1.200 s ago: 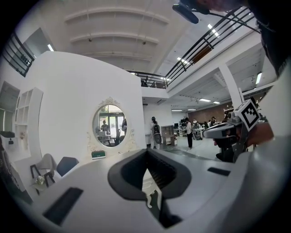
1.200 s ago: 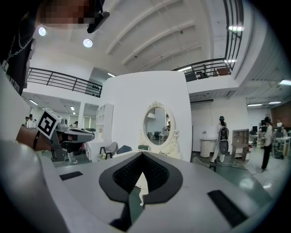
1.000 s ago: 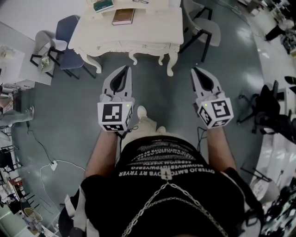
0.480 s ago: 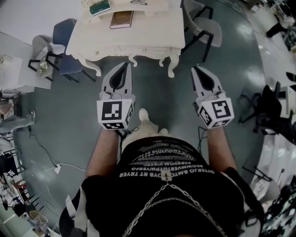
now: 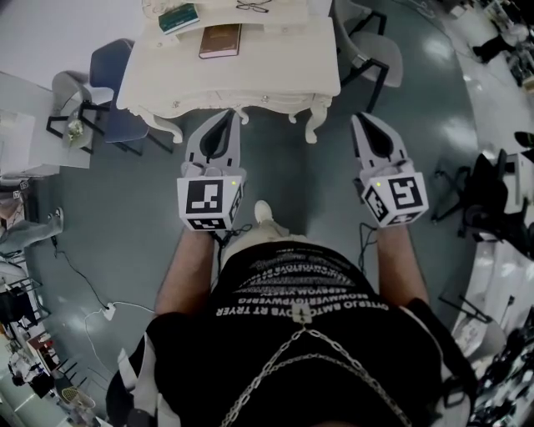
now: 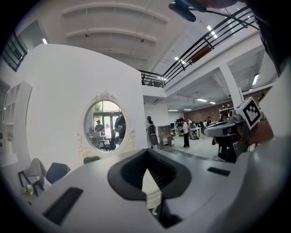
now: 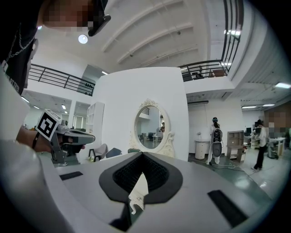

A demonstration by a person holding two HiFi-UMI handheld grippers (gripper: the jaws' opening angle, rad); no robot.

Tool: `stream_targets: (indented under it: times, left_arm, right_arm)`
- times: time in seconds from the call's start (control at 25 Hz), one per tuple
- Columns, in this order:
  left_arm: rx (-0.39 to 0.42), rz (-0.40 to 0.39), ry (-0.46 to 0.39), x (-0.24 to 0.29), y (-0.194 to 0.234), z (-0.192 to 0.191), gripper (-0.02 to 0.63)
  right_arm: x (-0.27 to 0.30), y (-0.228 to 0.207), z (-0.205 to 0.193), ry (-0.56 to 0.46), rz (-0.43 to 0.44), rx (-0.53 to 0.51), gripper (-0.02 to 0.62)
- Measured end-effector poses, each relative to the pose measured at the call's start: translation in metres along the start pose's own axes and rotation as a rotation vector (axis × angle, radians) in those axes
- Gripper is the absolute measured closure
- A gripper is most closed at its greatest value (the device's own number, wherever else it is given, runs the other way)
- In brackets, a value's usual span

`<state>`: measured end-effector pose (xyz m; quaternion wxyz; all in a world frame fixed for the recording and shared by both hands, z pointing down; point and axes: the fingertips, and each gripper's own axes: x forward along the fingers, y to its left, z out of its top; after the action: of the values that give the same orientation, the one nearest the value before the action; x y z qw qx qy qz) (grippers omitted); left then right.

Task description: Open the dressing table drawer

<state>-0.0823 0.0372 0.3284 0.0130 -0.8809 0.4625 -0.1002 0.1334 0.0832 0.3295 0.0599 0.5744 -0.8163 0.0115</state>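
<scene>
The cream dressing table [image 5: 250, 75] stands ahead at the top of the head view, its drawer front [image 5: 238, 101] along the near edge above carved legs. My left gripper [image 5: 227, 115] points at that edge, tips just short of it, jaws shut and empty. Level with it, my right gripper [image 5: 360, 119] is off the table's right front leg [image 5: 313, 125], also shut with nothing held. In the left gripper view the shut gripper [image 6: 146, 153] faces the oval mirror [image 6: 105, 125]. The right gripper [image 7: 142, 155] in its own view also faces the mirror [image 7: 152, 125].
A brown book [image 5: 220, 40] and a green book [image 5: 179, 17] lie on the tabletop. A blue chair [image 5: 113, 83] and a grey chair [image 5: 71, 96] stand left of the table, another chair [image 5: 371, 50] right. A cable [image 5: 83, 283] runs over the floor at left.
Both grippers have travelled forward together toward the dressing table, which now sits lower and nearer in the head view. Their jaws have stayed shut.
</scene>
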Motion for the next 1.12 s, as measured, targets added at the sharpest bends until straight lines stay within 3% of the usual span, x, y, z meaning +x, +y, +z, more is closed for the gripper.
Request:
stream_targets:
  times: [0.64, 1.12]
  left_arm:
    - [-0.021, -0.072, -0.037, 0.052, 0.094, -0.002, 0.601]
    - [-0.017, -0.132, -0.021, 0.087, 0.102, -0.008, 0.601]
  right_arm:
    - [0.092, 0.029, 0.014, 0.026, -0.044, -0.029, 0.594]
    - [0.114, 0.01, 0.006, 0.059, -0.094, -0.018, 0.594]
